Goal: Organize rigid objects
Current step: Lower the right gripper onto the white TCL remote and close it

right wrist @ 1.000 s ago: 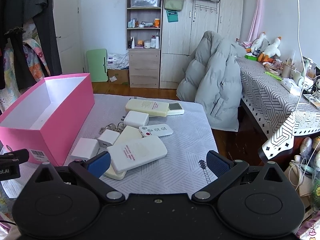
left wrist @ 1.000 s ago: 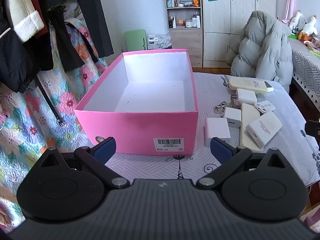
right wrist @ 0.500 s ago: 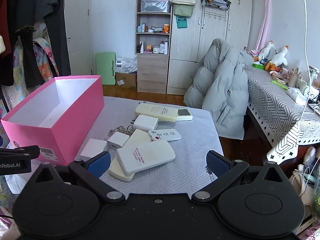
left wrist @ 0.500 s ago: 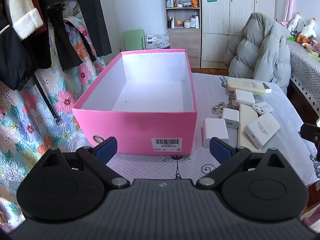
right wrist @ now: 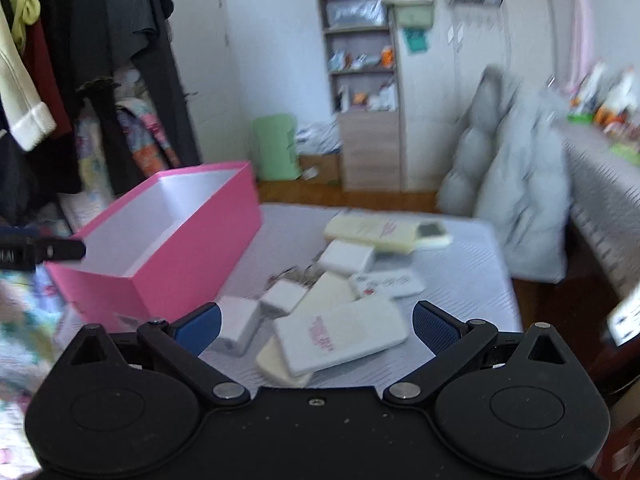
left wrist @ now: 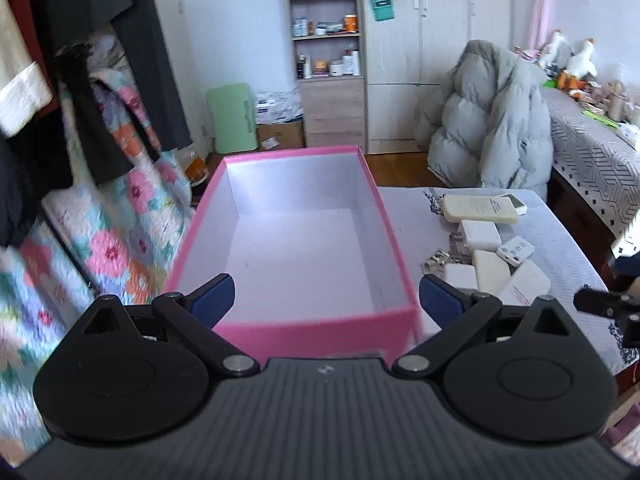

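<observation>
An empty pink box with a white inside stands on the grey-clothed table; it also shows in the right wrist view. Right of it lies a cluster of white and cream rigid items: a power bank, a long cream remote, white chargers and a small white remote. The cluster also shows in the left wrist view. My left gripper is open and empty above the box's near end. My right gripper is open and empty just above the power bank.
Clothes hang on a rack at the left over a floral quilt. A grey puffer jacket drapes a chair behind the table. A second patterned table stands at the right. Shelves and wardrobe line the back wall.
Both grippers have moved forward and up: the left now looks down into the box, the right has closed in on the power bank. Both views are motion-blurred.
</observation>
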`<state>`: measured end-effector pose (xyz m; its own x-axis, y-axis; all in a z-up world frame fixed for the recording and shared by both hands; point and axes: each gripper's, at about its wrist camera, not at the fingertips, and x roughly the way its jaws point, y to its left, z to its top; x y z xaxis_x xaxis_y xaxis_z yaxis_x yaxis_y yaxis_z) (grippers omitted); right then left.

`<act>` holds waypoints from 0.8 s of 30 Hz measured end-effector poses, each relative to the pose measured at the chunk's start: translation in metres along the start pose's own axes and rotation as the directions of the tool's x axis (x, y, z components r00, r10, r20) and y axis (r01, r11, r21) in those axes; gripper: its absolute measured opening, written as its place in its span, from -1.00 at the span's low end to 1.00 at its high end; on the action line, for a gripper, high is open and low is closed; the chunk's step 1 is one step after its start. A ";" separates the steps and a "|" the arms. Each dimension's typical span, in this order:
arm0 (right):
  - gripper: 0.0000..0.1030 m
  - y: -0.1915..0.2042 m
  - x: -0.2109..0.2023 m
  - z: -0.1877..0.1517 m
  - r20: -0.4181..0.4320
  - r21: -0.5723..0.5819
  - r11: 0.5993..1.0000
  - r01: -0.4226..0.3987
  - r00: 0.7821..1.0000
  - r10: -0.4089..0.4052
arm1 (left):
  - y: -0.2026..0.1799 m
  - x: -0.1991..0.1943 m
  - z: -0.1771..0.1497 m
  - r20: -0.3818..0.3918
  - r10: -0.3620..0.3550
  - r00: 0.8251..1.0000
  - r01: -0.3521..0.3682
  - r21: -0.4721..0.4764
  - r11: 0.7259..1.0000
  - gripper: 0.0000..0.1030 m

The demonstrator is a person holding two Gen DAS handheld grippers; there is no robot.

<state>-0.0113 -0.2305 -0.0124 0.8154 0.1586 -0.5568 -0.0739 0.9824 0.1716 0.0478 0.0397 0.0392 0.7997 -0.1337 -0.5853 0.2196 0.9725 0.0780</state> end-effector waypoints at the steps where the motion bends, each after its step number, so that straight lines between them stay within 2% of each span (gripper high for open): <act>1: 1.00 -0.004 0.005 0.001 -0.026 0.024 1.000 -0.020 0.999 0.021 | 0.008 0.003 0.006 -0.005 0.002 1.000 -0.002 0.010 1.000 0.94; 3: 1.00 -0.016 0.018 0.000 -0.088 0.095 0.995 -0.042 0.995 0.051 | 0.022 0.012 0.017 -0.008 0.050 0.999 -0.049 0.040 0.998 0.94; 6: 1.00 -0.035 0.043 -0.005 -0.188 0.234 0.970 -0.065 0.976 0.111 | 0.038 0.034 0.029 -0.034 0.134 0.990 -0.130 0.099 0.986 0.94; 8: 0.99 -0.047 0.059 -0.011 -0.232 0.344 0.935 -0.088 0.957 0.175 | 0.049 0.054 0.034 -0.069 0.162 0.984 -0.154 0.118 0.981 0.93; 12: 0.88 -0.059 0.087 -0.022 -0.298 0.480 0.874 -0.080 0.922 0.248 | 0.069 0.095 0.044 -0.120 0.226 0.967 -0.207 0.157 0.966 0.73; 16: 0.87 -0.061 0.106 -0.026 -0.327 0.557 0.828 -0.063 0.900 0.289 | 0.084 0.127 0.056 -0.176 0.200 0.964 -0.178 0.133 0.975 0.72; 19: 0.86 -0.068 0.116 -0.028 -0.318 0.616 0.786 -0.041 0.900 0.297 | 0.094 0.145 0.053 -0.231 0.173 0.957 -0.150 0.113 0.982 0.72; 22: 0.86 -0.070 0.124 -0.028 -0.298 0.662 0.747 -0.055 0.895 0.331 | 0.102 0.162 0.049 -0.295 0.126 0.947 -0.106 0.081 0.991 0.72; 24: 0.86 -0.073 0.128 -0.027 -0.282 0.696 0.716 -0.058 0.895 0.347 | 0.104 0.172 0.045 -0.315 0.130 0.940 -0.110 0.080 0.991 0.70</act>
<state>0.0832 -0.2787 -0.1184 0.5416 0.5102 -0.6681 0.2999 0.6252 0.7205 0.2331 0.1092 -0.0171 0.6046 0.0612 -0.7942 0.1742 0.9628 0.2067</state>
